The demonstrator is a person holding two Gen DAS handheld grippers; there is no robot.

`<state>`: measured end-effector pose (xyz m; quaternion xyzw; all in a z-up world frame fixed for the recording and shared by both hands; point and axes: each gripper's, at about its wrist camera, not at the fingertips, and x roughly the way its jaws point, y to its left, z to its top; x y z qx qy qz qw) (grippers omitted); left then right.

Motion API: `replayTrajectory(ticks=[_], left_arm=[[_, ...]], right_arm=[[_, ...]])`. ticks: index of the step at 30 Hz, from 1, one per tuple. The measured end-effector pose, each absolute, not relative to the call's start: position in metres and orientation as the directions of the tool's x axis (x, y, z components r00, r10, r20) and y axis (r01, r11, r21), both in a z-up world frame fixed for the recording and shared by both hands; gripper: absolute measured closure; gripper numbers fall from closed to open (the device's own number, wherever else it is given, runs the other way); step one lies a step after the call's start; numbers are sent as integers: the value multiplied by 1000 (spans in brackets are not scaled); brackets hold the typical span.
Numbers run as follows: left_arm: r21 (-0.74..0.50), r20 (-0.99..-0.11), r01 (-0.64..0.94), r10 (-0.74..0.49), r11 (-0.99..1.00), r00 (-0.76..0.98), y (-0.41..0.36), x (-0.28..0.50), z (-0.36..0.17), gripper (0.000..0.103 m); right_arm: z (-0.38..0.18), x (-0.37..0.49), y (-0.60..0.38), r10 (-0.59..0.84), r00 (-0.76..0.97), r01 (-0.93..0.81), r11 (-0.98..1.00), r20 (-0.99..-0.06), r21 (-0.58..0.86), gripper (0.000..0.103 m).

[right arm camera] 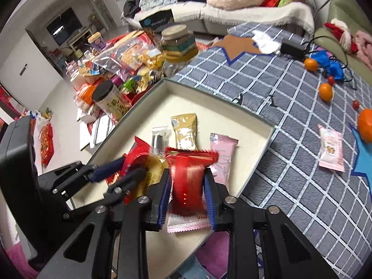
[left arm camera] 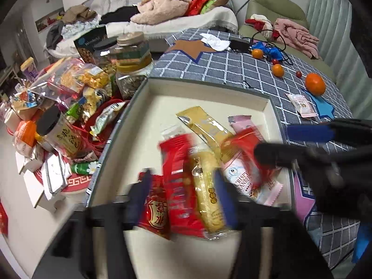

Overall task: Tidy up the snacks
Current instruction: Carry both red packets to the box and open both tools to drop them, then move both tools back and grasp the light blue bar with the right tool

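Red snack packet (right arm camera: 187, 186) between parted right fingers (right arm camera: 210, 200), left fingers (left arm camera: 224, 197) parted astride packets in tray (left arm camera: 204, 90)

Even indoor light, fisheye-warped dark edges, foreground motion blur

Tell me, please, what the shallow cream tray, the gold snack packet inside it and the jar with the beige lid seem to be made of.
Shallow cream tray: probably stiff cardboard, matt; flat walls, no shine.
Gold snack packet: glossy foil or plastic film; bright glints, crimped end.
Jar with the beige lid: clear plastic or glass, which one is unclear; its contents show through.
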<state>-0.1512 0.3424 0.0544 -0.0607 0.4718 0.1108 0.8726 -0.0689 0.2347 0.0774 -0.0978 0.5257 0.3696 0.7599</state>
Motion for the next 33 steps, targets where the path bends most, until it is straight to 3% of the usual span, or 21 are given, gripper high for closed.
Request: replayTrajectory(ticks=[1, 2, 6, 11, 18, 19, 20, 21, 24, 33], left_arm=[[3, -829, -253, 144, 967, 540, 342, -153, 56, 29], [8, -824, -253, 150, 967, 546, 342, -155, 57, 29], [9, -823, -258, 154, 966, 547, 340, -158, 59, 27], [0, -823, -272, 154, 962, 546, 333, -161, 60, 25], [18, -830, -245, 151, 969, 537, 309, -164, 68, 25], [21, -830, -240, 151, 970, 538, 307, -165, 71, 25], [25, -828, -233, 150, 972, 540, 304, -166, 76, 25], [25, -827, -227, 148, 974, 543, 301, -166, 79, 25], [10, -824, -196, 120, 980, 554, 291, -162, 93, 23], [-49, -841, -70, -3, 996, 541, 217, -101, 104, 22]], right_arm=[[79, -70, 231, 453, 198, -663, 715, -869, 222, 13], [81, -73, 223, 447, 237, -664, 723, -863, 192, 9], [80, -86, 184, 396, 297, -681, 725, -869, 97, 9], [61, -117, 139, 378, 238, -730, 678, -895, 93, 9], [33, -170, 158, 358, 223, -859, 511, -907, -9, 10], [30, -172, 162, 358, 221, -864, 503, -907, -12, 11], [27, -172, 163, 354, 218, -864, 503, -909, -11, 26], [23, -169, 164, 344, 207, -858, 514, -916, -1, 52], [22, -155, 153, 357, 212, -814, 580, -910, 38, 73], [22, -69, 13, 244, 355, -436, 897, -902, 71, 73]])
